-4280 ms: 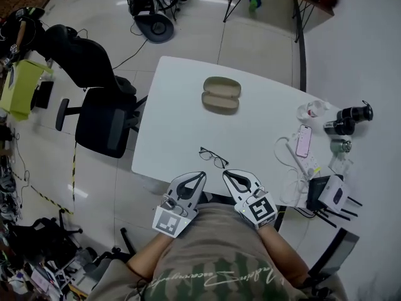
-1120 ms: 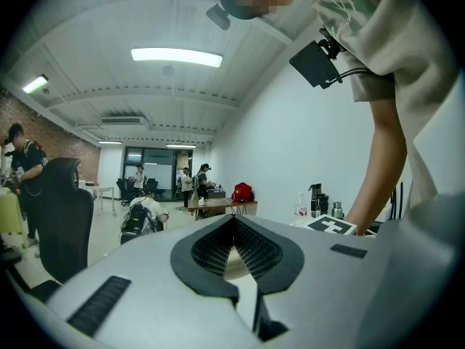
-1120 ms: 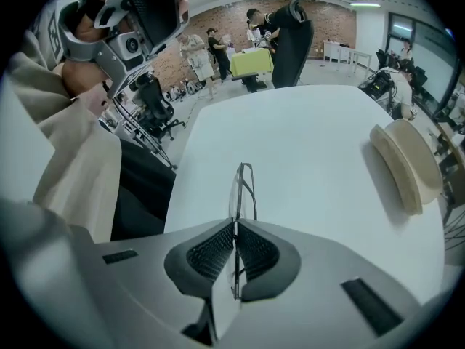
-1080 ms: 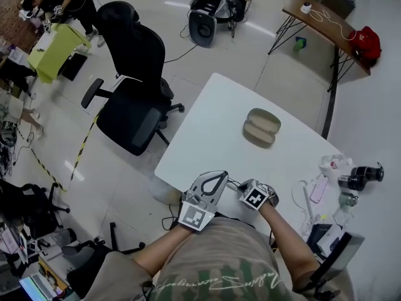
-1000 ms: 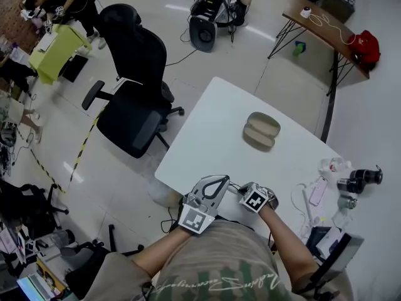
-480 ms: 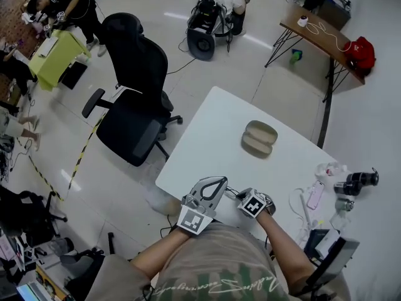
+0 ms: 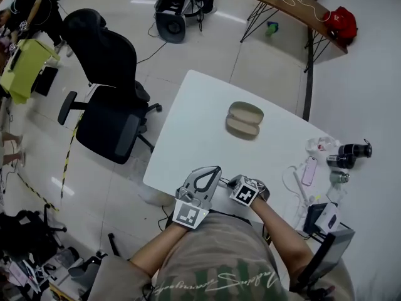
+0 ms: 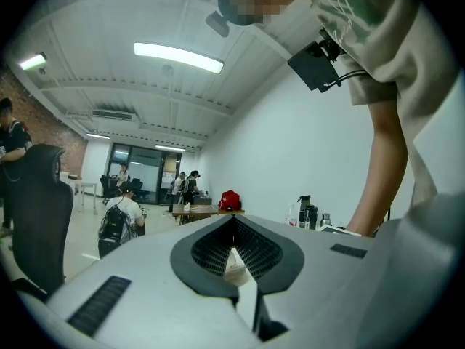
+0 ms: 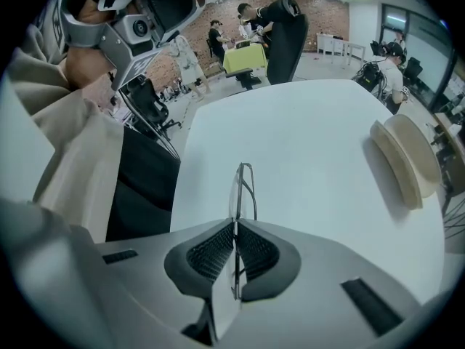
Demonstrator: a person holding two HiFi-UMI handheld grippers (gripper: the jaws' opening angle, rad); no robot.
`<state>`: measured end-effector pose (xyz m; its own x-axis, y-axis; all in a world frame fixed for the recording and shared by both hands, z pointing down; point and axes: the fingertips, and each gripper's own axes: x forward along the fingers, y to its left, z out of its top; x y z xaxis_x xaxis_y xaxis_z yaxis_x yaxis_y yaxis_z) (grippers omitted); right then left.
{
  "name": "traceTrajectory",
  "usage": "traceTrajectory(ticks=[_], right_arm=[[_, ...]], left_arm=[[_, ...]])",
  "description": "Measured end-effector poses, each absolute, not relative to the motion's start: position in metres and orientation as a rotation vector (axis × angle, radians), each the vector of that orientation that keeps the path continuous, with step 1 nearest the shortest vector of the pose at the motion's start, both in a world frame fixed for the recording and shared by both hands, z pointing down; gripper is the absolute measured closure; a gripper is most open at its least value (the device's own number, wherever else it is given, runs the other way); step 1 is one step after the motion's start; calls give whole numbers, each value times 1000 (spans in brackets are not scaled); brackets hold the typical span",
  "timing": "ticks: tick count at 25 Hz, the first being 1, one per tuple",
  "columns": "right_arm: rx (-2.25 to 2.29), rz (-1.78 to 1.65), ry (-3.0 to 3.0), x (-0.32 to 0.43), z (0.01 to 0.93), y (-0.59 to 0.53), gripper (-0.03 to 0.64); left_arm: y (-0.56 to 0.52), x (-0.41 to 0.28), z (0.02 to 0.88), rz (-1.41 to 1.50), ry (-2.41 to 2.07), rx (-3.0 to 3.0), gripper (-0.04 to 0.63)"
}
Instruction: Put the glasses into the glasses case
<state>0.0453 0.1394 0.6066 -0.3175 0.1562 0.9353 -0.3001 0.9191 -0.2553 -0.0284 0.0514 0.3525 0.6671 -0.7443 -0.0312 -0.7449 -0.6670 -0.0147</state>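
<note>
A: Now, right gripper [image 9: 235, 225]?
B: Closed tight on glasses [image 9: 244, 186], thin frame pinched edge-on and jutting past the tips above white table [image 7: 194, 130].
A: Left gripper [image 8: 233, 224]?
B: Jaws together, nothing between; held at 9 o'clock of right gripper, at near table edge.
A: Glasses case [image 7: 243, 119]?
B: Lying open on table at about 12 o'clock of both grippers, well apart from glasses.
</note>
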Motion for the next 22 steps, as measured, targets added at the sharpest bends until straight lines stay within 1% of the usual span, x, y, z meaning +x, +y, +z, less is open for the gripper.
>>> traceTrajectory(ticks=[15, 22], right_arm=[[232, 464, -1830, 36, 602, 133, 589], [180, 445, -1830, 45, 606, 138, 588]], left_arm=[[44, -56, 362, 57, 1080, -2935, 589], [37, -57, 375, 3, 1135, -2931, 590]])
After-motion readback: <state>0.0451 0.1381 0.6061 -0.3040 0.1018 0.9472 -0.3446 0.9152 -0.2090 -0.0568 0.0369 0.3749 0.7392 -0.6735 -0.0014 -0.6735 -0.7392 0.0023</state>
